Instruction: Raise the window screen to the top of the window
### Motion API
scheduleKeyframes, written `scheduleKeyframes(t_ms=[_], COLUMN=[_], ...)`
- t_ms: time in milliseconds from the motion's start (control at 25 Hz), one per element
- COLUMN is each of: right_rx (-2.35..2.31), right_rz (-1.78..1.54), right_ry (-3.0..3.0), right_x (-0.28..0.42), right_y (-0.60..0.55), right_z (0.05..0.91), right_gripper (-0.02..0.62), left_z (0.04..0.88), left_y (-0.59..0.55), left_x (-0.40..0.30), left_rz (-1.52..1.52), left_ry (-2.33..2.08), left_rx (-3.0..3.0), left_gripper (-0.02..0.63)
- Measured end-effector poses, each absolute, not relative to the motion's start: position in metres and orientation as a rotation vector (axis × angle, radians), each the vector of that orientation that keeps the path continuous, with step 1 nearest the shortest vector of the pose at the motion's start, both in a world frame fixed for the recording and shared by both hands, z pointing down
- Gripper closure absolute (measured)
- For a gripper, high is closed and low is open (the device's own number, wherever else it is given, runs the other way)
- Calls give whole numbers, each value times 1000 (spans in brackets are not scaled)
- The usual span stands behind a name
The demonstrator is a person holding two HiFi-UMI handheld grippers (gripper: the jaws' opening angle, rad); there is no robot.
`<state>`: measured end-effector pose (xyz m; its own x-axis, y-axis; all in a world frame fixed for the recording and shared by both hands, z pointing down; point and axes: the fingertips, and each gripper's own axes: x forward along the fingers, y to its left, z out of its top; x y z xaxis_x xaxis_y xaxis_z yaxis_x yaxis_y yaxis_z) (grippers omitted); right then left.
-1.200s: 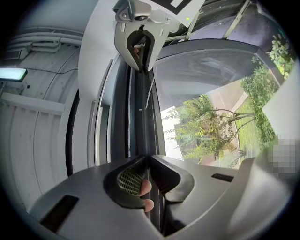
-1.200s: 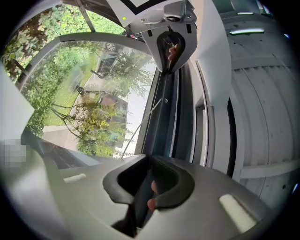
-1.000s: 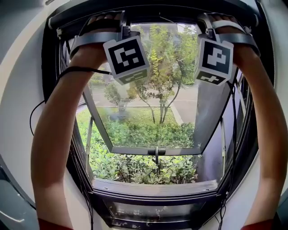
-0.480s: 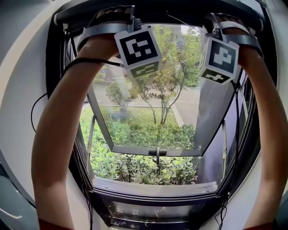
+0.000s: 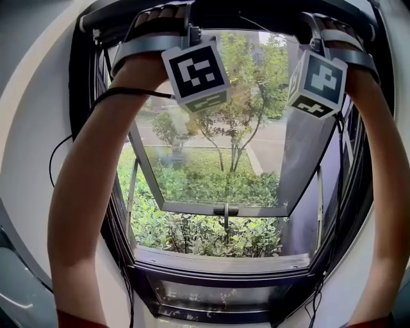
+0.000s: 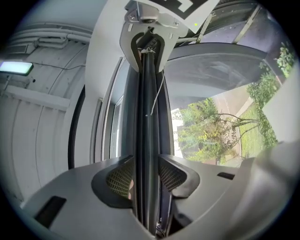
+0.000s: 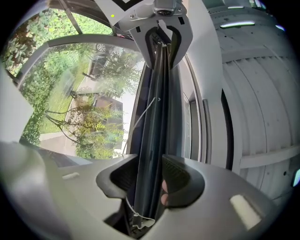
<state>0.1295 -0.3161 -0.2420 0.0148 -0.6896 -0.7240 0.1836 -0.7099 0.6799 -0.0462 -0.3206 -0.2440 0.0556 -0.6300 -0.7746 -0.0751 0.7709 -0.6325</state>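
The window screen's dark bar (image 5: pixel 250 18) sits at the top of the window frame. Both hands reach up to it, marker cubes (image 5: pixel 195 73) (image 5: pixel 318 82) hanging below them. In the left gripper view the bar (image 6: pixel 146 117) runs straight between my left gripper's (image 6: pixel 144 180) jaws, which have just been opening, and the pads stand slightly off it. My right gripper (image 7: pixel 151 180) has likewise just been opening, and the bar (image 7: pixel 157 117) lies loose between its pads. Each gripper view shows the other gripper straddling the bar at its far end (image 6: pixel 149 44) (image 7: pixel 161 40).
Beyond the glass, a window sash (image 5: pixel 224 208) is tilted open outward over shrubs and a tree. A thin white cord (image 7: pixel 145 110) hangs beside the bar. Black cables (image 5: pixel 122 93) trail along my arms. The white wall (image 5: pixel 32 128) flanks the frame on both sides.
The head view has shifted slightly, so both marker cubes sit a little higher and farther right. Both hands stay up at the top bar.
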Motion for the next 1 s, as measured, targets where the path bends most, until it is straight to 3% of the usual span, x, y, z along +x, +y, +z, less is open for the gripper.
scheduleKeyframes(t_ms=[1000], right_rx=[1717], right_rz=[-1820], right_ry=[-823], right_x=[144], right_y=[-312], right_z=[-145], right_gripper=[416], left_z=[-132], left_y=[-310], left_x=[-32], left_rz=[-405], left_ry=[1353], left_rx=[-796], left_gripper=[440])
